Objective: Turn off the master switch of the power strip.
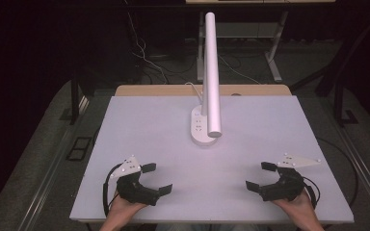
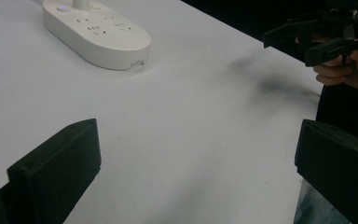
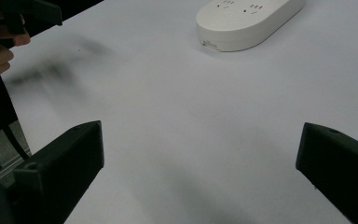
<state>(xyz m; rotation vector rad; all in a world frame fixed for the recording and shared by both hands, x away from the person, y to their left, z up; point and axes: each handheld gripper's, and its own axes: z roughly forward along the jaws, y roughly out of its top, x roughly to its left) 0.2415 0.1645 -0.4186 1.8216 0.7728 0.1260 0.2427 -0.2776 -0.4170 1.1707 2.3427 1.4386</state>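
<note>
Lamp base (image 1: 201, 131) — beyond both fingers (image 1: 160, 189) (untouched)

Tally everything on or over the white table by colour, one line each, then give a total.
White: 1, the lamp with sockets in its base
Black: 2, the left claw and the right claw, both open with nothing between the jaws
Total: 3

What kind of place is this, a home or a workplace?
Probably a lab or recording workspace, not a home: a bare white table holds a white lamp with sockets in its base, loose cables lie on the dark carpet behind, and another desk's legs stand beyond.
</note>
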